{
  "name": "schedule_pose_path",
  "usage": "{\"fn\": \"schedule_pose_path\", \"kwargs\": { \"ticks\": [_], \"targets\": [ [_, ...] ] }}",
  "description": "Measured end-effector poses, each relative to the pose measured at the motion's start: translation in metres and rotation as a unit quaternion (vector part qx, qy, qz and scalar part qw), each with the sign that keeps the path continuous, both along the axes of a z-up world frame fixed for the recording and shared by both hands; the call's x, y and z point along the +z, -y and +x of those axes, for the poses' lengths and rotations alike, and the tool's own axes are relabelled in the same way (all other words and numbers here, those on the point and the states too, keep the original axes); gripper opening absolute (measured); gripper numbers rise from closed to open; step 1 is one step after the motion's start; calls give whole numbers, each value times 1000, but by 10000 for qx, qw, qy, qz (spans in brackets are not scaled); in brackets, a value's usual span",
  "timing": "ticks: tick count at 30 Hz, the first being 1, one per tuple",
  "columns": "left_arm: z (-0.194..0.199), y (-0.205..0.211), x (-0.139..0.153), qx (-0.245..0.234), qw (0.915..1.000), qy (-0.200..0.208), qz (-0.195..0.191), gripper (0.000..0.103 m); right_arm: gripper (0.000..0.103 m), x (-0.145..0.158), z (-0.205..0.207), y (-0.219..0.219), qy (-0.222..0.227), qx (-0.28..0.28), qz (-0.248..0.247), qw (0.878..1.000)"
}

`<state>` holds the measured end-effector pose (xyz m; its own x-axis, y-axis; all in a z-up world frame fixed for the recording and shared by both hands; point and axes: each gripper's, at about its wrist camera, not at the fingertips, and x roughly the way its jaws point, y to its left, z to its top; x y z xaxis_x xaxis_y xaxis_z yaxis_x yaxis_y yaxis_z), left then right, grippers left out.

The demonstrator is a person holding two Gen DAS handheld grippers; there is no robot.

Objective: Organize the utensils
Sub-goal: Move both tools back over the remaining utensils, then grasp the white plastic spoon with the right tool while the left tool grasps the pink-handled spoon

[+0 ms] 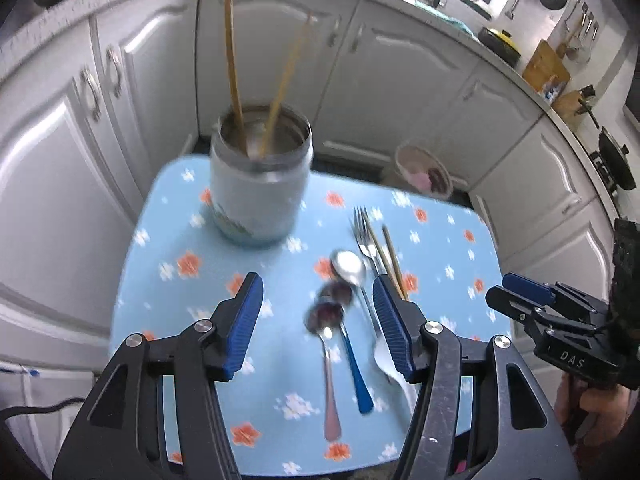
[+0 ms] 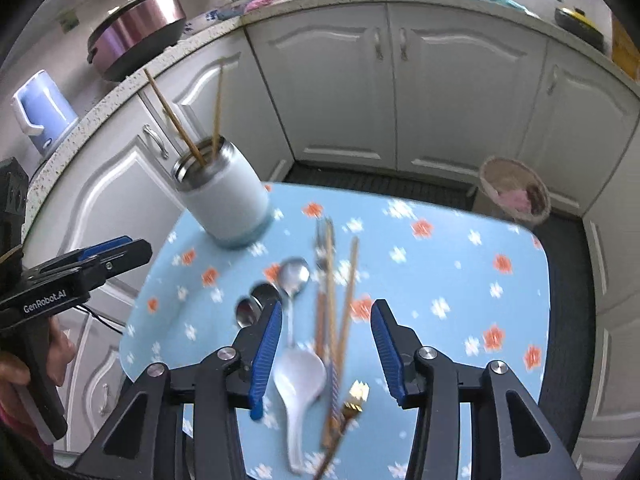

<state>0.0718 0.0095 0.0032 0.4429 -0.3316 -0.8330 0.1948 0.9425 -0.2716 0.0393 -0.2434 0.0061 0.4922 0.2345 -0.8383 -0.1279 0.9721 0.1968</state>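
A white steel cup (image 1: 262,178) (image 2: 224,196) stands at the far left of the small blue flowered table (image 1: 168,216) (image 2: 460,272) and holds two wooden chopsticks (image 1: 234,60) (image 2: 176,120). Loose utensils lie on the table: three metal spoons (image 1: 350,268) (image 2: 294,274), one with a blue handle (image 1: 356,368), a fork (image 1: 364,232), a white ceramic spoon (image 2: 298,376) and two chopsticks (image 1: 390,260) (image 2: 348,300). My left gripper (image 1: 318,300) is open above the spoons. My right gripper (image 2: 326,332) is open above the chopsticks and white spoon. Both are empty.
White kitchen cabinets (image 1: 400,92) (image 2: 460,92) surround the table closely. A small bin (image 1: 424,172) (image 2: 514,192) stands on the floor behind the table. A pot (image 2: 136,32) and a blue kettle (image 2: 40,116) sit on the counter at left.
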Motion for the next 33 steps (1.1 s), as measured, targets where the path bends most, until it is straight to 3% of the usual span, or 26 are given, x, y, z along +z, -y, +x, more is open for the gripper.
{"fn": "schedule_pose_path", "kwargs": {
  "ticks": [15,22,27,33],
  "targets": [
    [-10,7,-83,-276,9968,-719,228,57,44,-56,-33,12,-555,17,131,9984],
    [-2,10,-93,-104,9962,-850,169,57,34,-84,-32,13,-926,-83,38,9957],
    [9,11,-97,-25,9959,-887,202,60,34,-97,-34,5,-968,-81,-93,9952],
    [18,13,-99,12,9953,-940,225,60,34,-98,-32,10,-955,-237,96,9951]
  ]
}}
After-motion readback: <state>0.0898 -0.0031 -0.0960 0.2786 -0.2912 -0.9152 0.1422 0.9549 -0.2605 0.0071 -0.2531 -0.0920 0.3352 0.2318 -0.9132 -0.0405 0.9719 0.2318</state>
